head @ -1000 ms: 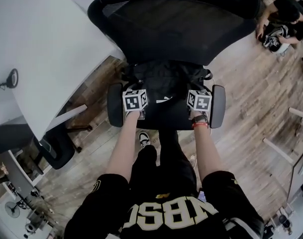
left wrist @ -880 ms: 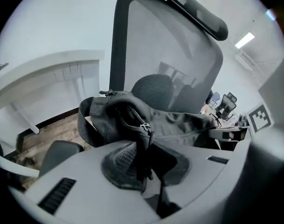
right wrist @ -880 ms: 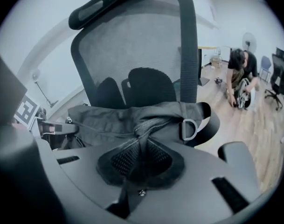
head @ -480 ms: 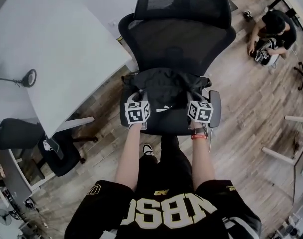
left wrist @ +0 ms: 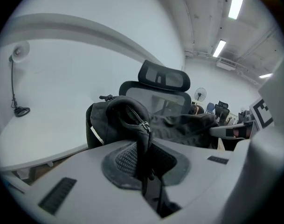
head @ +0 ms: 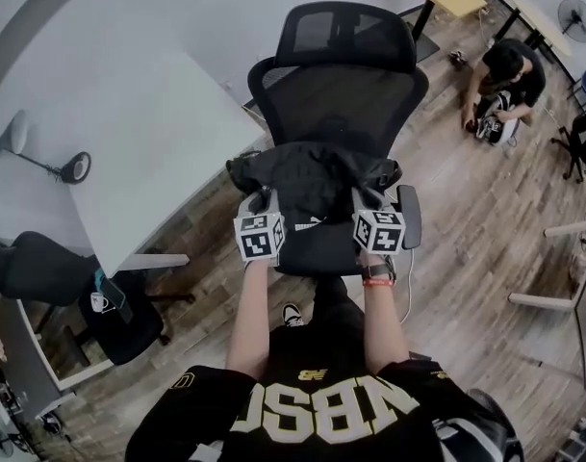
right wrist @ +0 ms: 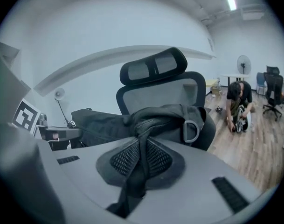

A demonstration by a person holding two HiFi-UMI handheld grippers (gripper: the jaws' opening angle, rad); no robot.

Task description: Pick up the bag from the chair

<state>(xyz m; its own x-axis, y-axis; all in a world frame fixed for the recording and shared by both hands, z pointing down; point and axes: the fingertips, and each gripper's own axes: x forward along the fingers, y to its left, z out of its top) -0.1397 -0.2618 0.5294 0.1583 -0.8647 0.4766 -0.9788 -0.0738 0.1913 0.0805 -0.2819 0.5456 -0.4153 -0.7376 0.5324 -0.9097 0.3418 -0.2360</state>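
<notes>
Head view: forearms [head: 250, 306] stretched forward (parallel), left tongs [head: 263, 201] and right tongs [head: 362, 199] clamped tight on the bag [head: 312, 173].

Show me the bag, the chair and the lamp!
bag [head: 312, 176], head view, on its crumpled black top.
chair [head: 343, 33], head view, on its mesh headrest.
lamp [left wrist: 21, 51], left gripper view, on its shade at the top of the stem.

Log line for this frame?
phase: grasp | left gripper: jaws shut on bag | right gripper: jaws shut on bag | bag: over chair seat
</notes>
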